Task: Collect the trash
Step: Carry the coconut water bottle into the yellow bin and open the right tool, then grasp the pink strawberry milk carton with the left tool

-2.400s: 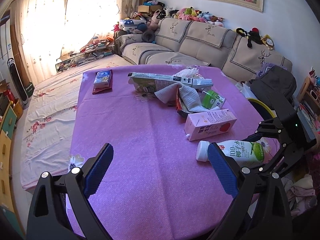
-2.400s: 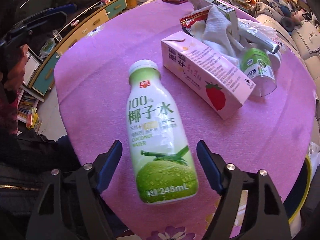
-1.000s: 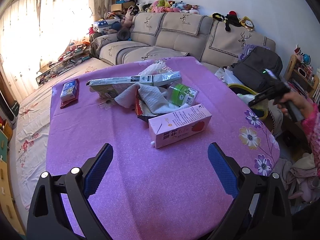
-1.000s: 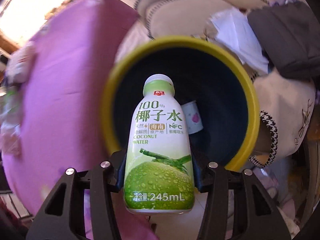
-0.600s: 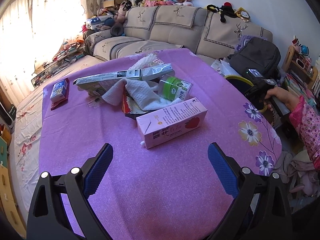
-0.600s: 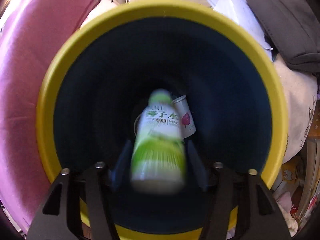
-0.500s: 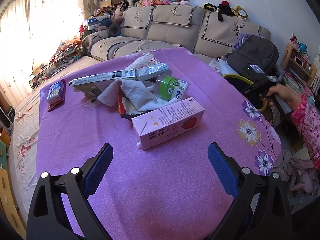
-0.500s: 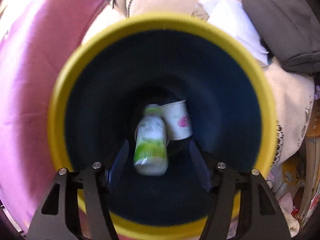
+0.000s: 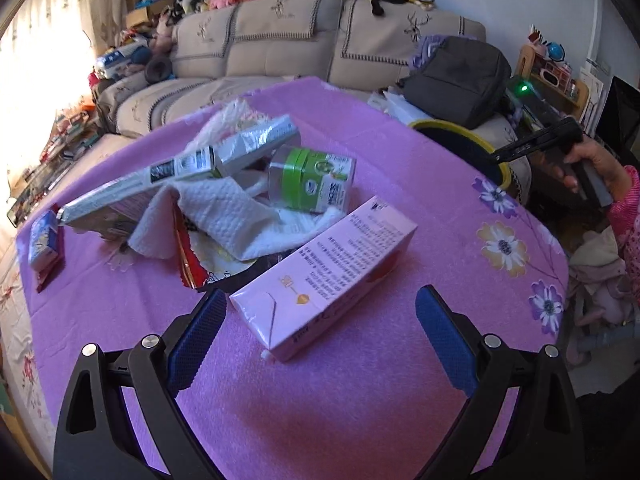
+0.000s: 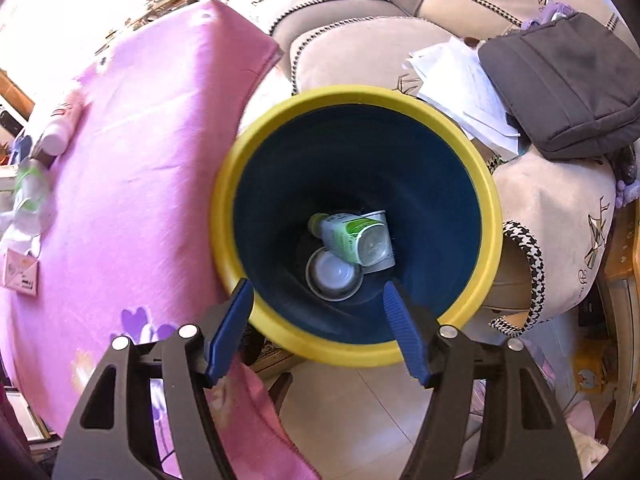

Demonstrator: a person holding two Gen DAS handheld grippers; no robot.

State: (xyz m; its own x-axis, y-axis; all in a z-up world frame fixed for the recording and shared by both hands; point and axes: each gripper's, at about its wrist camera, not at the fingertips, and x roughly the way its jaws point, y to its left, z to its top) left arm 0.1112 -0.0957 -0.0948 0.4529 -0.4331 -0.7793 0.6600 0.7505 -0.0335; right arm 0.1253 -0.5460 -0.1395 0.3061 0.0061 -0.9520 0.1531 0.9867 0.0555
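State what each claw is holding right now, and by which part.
Nothing. The right claw is open above the bin; the left claw is open, its fingers either side of the pink carton.

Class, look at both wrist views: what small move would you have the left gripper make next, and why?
Probably ease the left gripper forward and close on the pink carton. Its jaws are open, and the carton's near end already lies between them on the purple tablecloth. The right gripper is open and empty above the yellow-rimmed bin, where the coconut water bottle lies.
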